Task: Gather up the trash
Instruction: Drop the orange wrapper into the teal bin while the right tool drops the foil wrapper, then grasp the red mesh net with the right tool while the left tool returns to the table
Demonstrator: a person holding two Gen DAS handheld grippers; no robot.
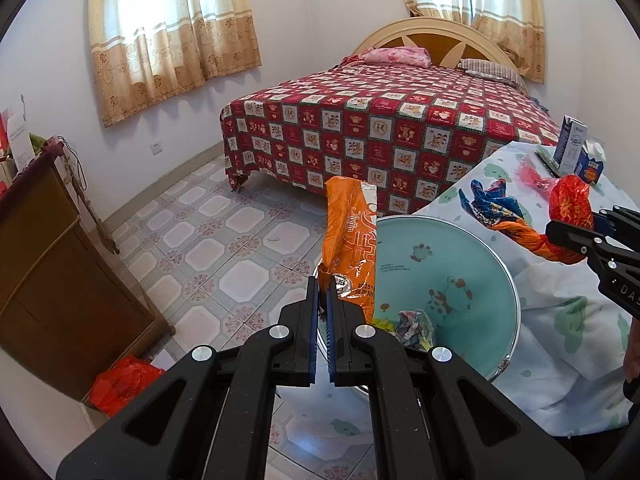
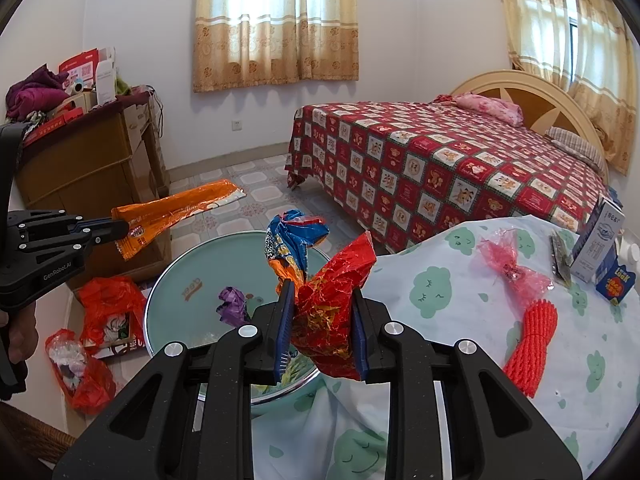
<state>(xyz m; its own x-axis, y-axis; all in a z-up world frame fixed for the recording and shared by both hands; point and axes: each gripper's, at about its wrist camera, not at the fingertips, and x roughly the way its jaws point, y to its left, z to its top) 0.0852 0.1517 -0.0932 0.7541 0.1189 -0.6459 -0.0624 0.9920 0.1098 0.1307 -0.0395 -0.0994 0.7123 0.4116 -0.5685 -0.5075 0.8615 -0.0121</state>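
Note:
My left gripper (image 1: 323, 302) is shut on an orange snack wrapper (image 1: 351, 236) and holds it over the left rim of the teal basin (image 1: 460, 256); it also shows in the right wrist view (image 2: 176, 212). My right gripper (image 2: 320, 320) is shut on a crumpled red foil wrapper (image 2: 334, 312) with a twisted blue-and-orange wrapper (image 2: 294, 240) bunched in with it, at the table edge just right of the basin (image 2: 188, 292). Crumpled wrappers (image 1: 414, 326) lie in the basin.
On the cloud-print tablecloth (image 2: 460, 292) lie a pink cellophane wrapper (image 2: 510, 270), a coil of orange rope (image 2: 534, 344) and cartons (image 2: 600, 244). Red plastic bags (image 2: 108, 312) sit on the tiled floor by a wooden cabinet (image 2: 88, 164). A bed (image 2: 440, 176) stands behind.

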